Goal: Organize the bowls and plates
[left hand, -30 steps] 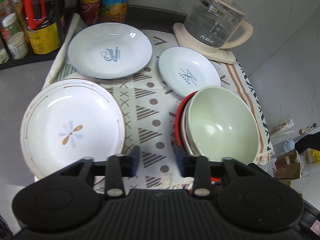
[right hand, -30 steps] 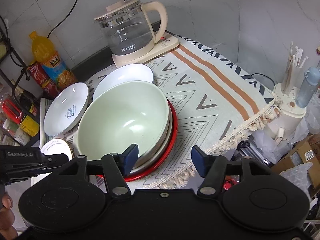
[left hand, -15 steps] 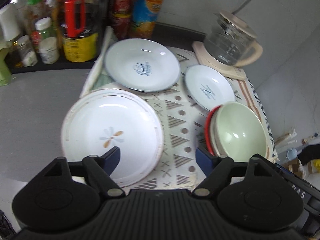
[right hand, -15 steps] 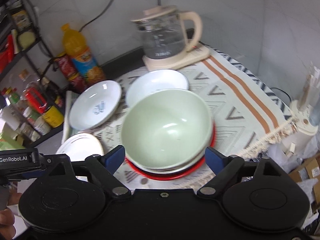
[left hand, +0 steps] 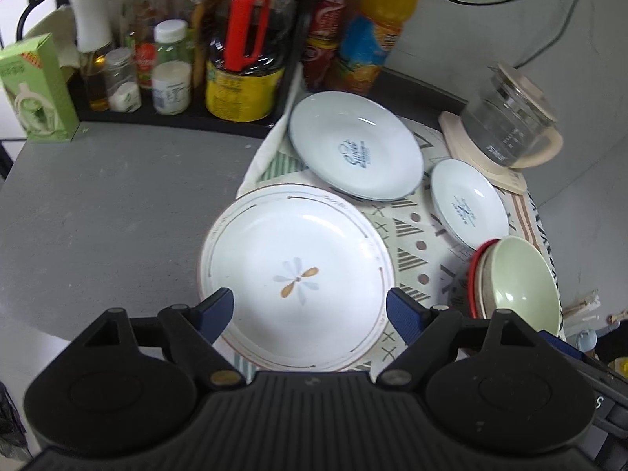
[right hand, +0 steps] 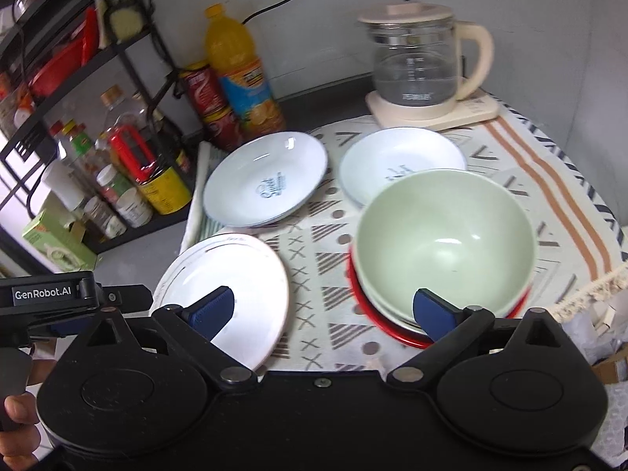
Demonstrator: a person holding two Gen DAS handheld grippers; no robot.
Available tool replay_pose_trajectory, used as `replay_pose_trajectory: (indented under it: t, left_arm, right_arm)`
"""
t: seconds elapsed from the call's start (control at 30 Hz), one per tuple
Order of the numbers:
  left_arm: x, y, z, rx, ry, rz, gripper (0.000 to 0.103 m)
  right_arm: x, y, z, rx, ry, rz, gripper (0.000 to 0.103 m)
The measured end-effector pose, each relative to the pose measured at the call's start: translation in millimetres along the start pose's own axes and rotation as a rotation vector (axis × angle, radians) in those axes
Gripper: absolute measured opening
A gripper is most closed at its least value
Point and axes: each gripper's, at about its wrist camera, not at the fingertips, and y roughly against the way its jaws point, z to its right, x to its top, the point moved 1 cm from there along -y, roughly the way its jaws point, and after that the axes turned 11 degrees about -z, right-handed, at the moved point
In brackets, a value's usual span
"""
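A large white plate with a flower mark (left hand: pixel 294 271) lies at the cloth's near left, just beyond my left gripper (left hand: pixel 310 308), which is open and empty above its near rim. Behind it lie a pale blue plate with writing (left hand: pixel 355 145) and a small white plate (left hand: pixel 467 204). A green bowl (right hand: pixel 443 239) tops a stack of bowls on a red plate (right hand: pixel 388 329). My right gripper (right hand: pixel 324 308) hovers in front of the stack, its jaws opening with nothing between them. The flower plate (right hand: pixel 231 286) sits to its left.
A glass kettle (right hand: pixel 424 62) on a cream base stands at the back right of the patterned cloth (left hand: pixel 412 235). Bottles, jars and cans (left hand: pixel 243 59) crowd a black rack at the back left. Bare grey counter (left hand: pixel 98 204) spreads to the left. The cloth's fringed edge (right hand: pixel 588 286) hangs over the right side.
Both grippers have opened wide and drawn back from the bowl stack. The left one has shifted left, over the flower plate. No dish has moved.
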Motion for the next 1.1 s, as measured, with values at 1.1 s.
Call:
replay_pose_trajectory:
  t: [1.1]
  left_arm:
    - [106.8,-78.1,-13.2,-0.071,0.178,0.016,0.076]
  right_arm:
    - [95.7,-112.8,-19.4,0.077,-0.133,-0.082,0.078]
